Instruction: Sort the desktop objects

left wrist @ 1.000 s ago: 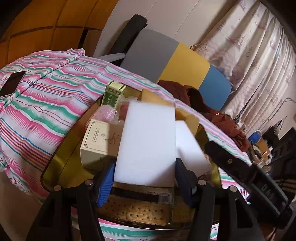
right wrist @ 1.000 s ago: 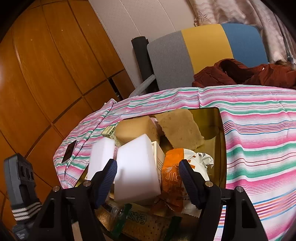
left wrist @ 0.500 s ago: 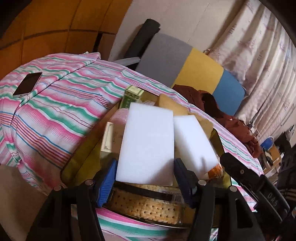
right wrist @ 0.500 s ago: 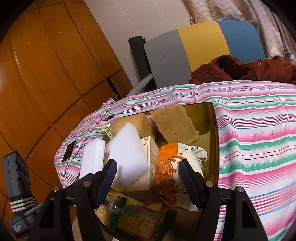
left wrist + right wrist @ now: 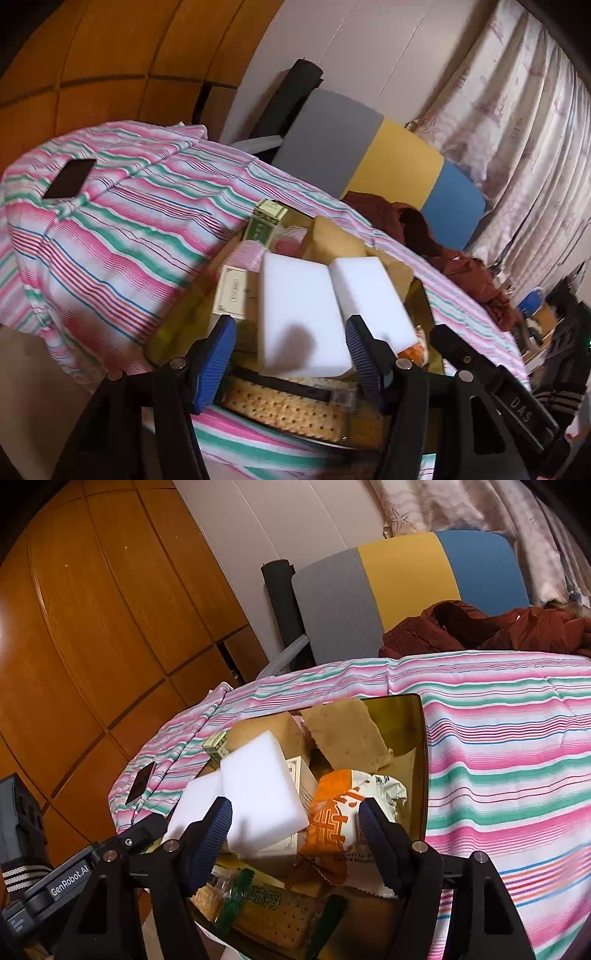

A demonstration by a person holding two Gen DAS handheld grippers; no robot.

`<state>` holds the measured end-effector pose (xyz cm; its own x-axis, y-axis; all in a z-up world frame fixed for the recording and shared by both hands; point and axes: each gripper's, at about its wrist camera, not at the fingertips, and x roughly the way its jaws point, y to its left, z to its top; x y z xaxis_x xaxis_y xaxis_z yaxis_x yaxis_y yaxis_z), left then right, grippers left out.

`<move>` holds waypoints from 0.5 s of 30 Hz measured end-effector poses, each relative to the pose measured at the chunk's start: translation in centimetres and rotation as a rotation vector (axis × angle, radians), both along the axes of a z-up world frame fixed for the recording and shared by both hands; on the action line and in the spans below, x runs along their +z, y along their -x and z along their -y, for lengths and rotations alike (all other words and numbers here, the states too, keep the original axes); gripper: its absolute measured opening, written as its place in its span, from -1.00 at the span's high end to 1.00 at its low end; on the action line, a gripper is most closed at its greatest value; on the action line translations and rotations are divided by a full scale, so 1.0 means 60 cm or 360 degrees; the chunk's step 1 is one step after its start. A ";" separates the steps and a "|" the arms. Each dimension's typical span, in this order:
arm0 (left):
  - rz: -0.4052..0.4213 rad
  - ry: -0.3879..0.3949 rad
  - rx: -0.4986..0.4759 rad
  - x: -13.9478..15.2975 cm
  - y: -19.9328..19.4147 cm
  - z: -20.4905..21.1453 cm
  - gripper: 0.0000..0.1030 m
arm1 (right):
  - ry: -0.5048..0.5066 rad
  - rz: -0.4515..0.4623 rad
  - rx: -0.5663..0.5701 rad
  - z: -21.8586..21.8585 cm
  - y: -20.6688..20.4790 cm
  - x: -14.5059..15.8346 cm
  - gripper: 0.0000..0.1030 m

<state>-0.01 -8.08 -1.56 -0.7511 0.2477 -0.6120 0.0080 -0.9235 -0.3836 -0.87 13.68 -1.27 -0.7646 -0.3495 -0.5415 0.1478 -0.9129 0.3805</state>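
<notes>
A gold tray [image 5: 173, 325] on the striped cloth holds a heap: two white sponges, brown sponges [image 5: 347, 738], a cream box [image 5: 232, 295], a green box [image 5: 267, 221], an orange snack packet [image 5: 332, 812] and a cracker pack [image 5: 288, 406]. My left gripper [image 5: 289, 321] is open, with one white sponge [image 5: 299, 314] lying on the heap between its fingers, clear of the left pad. The second white sponge [image 5: 369, 295] lies beside it. My right gripper [image 5: 294, 803] is open too, and that sponge [image 5: 258, 794] and the packet lie ahead of its pads, unpressed.
A dark phone [image 5: 70, 179] lies on the striped tablecloth [image 5: 498, 775] left of the tray. Behind the table stands a grey, yellow and blue chair back [image 5: 406, 583] with a brown-red jacket [image 5: 480, 627]. A wooden wall is on the left, and curtains are on the right.
My left gripper has drawn back and risen from the tray, and a gap now shows beside its sponge. In the right view the white sponge has tipped back onto the heap.
</notes>
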 end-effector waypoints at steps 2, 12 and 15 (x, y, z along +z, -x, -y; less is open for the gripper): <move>0.0008 0.0058 0.0015 0.004 -0.005 -0.005 -0.21 | -0.0018 0.0000 0.0001 0.001 -0.003 0.003 -0.43; 0.0010 0.0219 0.0127 0.042 -0.048 -0.004 -0.24 | -0.0201 -0.0040 0.0026 0.020 -0.038 0.044 -1.00; -0.0004 0.0215 0.0159 0.052 -0.067 0.005 -0.26 | -0.0284 -0.0063 0.0047 0.033 -0.055 0.056 -1.00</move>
